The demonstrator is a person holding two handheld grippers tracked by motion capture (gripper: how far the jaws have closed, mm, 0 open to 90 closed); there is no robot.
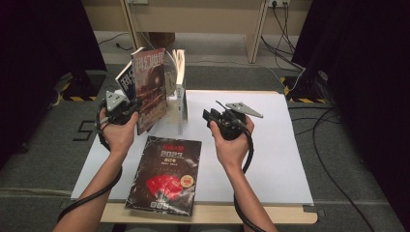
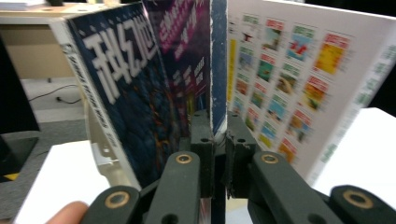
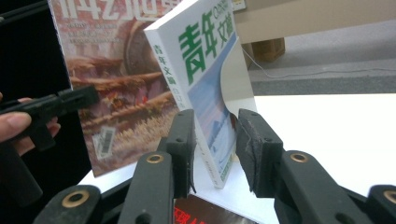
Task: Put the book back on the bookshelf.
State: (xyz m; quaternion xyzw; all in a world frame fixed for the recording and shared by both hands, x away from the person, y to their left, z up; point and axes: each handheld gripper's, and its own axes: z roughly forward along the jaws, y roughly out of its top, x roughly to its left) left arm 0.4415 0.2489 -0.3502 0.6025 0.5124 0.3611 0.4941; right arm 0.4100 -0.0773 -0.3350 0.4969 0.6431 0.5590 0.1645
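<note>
Nearest the camera, a glossy dark paperback [image 1: 165, 175] lies flat at the bench's [image 1: 290, 159] near edge. Left hand-held gripper [image 1: 131, 105] is clamped tight on the cover edge of the sci-fi magazine [image 1: 150, 87], propping it upright near the far-left corner. Right hand-held gripper [image 1: 209, 116] sits half open, jaws straddling the thin white magazine [image 1: 181, 99] without pinching it, probably lining up a grab.

Reddish-brown science-fiction magazine [image 1: 151, 89] upright, leaning near the white board's [image 1: 290, 159] far left corner, its edge clamped, white-covered green-titled magazine [image 1: 180, 94] standing upright just right of it, spine toward the near edge
</note>
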